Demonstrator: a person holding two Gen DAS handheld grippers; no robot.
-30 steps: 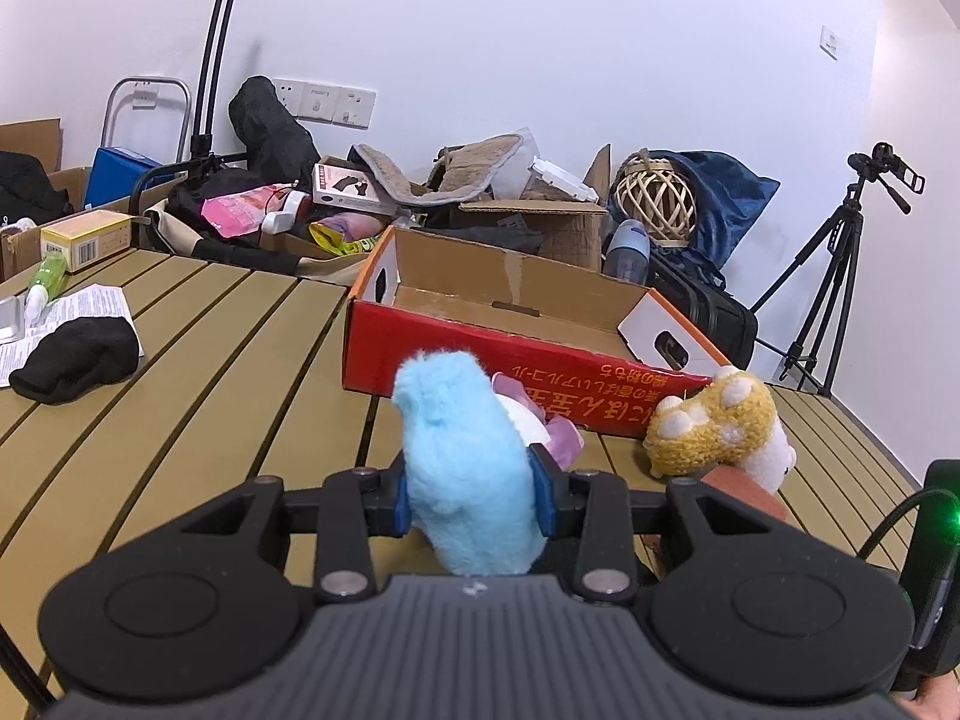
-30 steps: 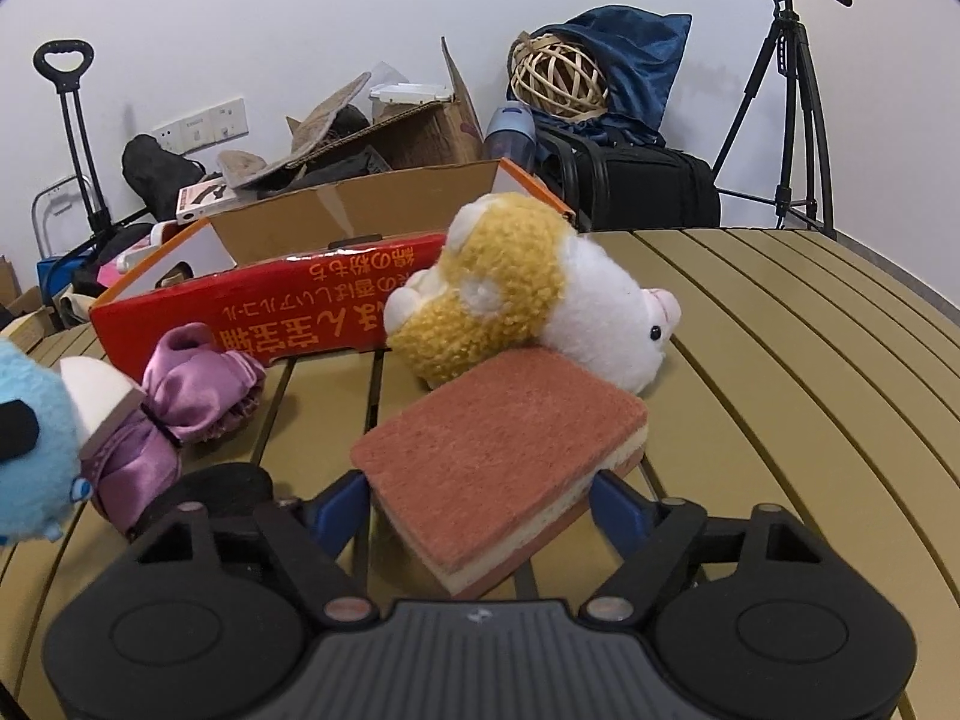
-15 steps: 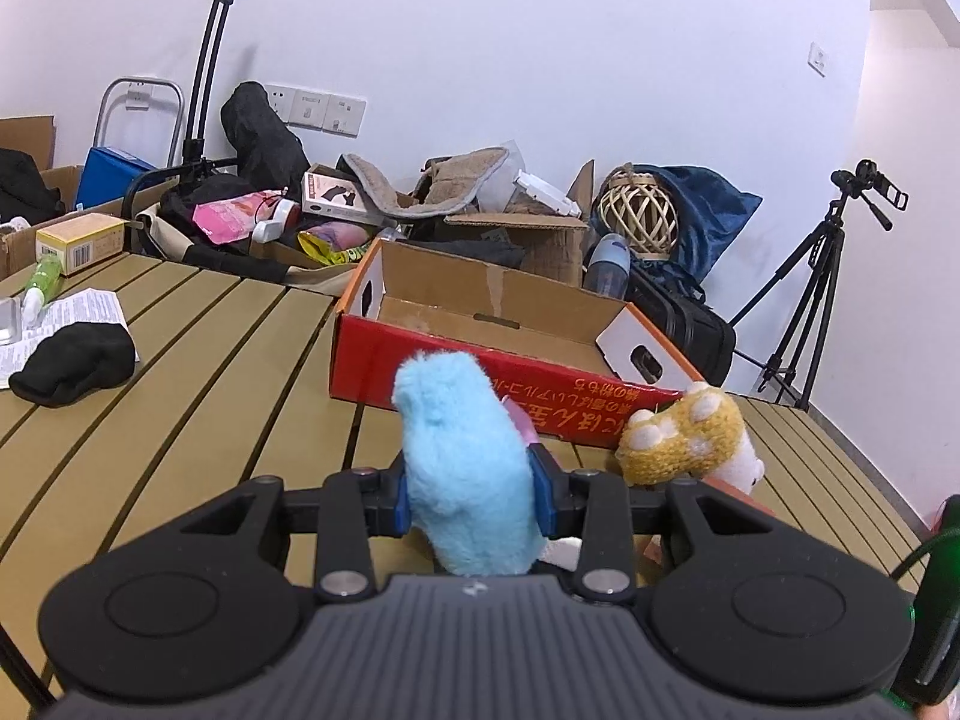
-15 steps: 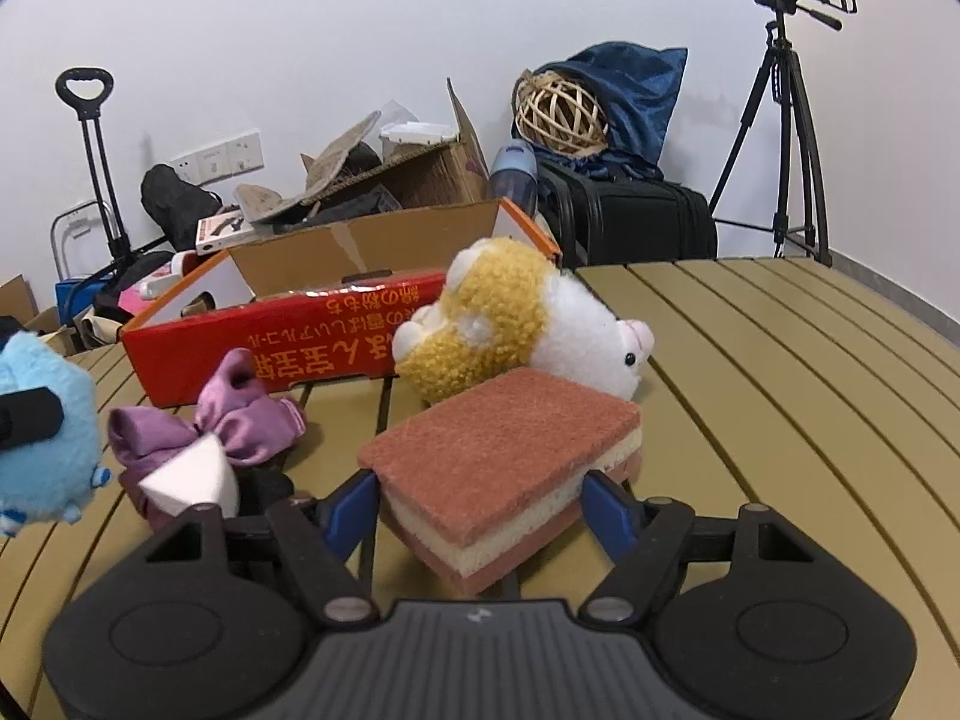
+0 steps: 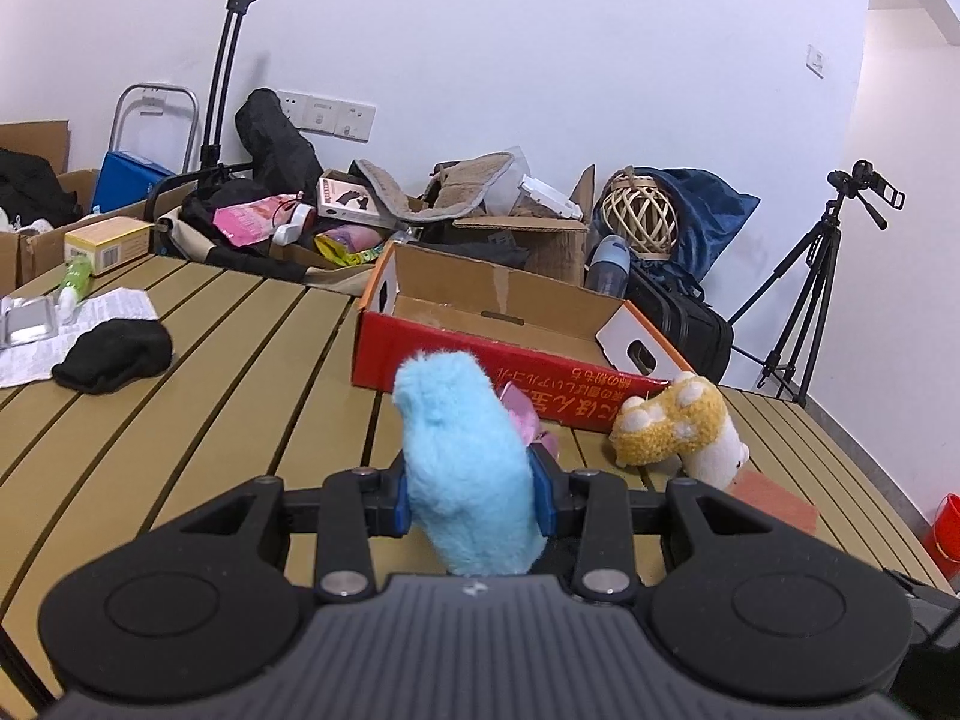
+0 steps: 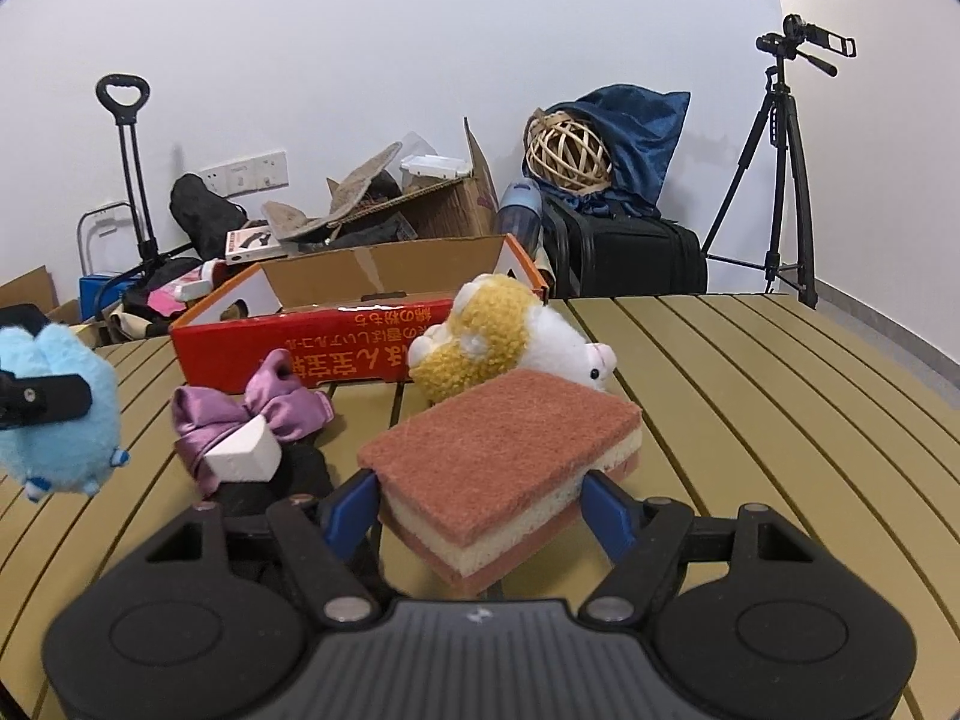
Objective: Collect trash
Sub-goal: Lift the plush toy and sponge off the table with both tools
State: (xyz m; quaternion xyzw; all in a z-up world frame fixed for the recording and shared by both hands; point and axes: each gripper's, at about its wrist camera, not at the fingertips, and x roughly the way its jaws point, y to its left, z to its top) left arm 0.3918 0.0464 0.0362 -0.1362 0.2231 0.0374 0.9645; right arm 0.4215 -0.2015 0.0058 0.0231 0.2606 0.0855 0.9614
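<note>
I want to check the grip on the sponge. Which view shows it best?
The right wrist view: the sponge fills the centre between the right claw pads. The left wrist view shows only a corner, behind the plush.

sky-blue plush toy (image 5: pixel 465 474); rust-brown sponge (image 6: pixel 504 468) with a cream middle layer; yellow and white plush (image 6: pixel 498 339); shiny purple bow (image 6: pixel 252 414); red box (image 5: pixel 510 336) with orange lettering; tan slatted counter (image 5: pixel 210 372); black sock (image 5: pixel 114 355).

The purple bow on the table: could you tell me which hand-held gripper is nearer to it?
Left. The left hand-held gripper holds the blue plush just beside the purple bow; the right hand-held gripper is farther off.
</note>
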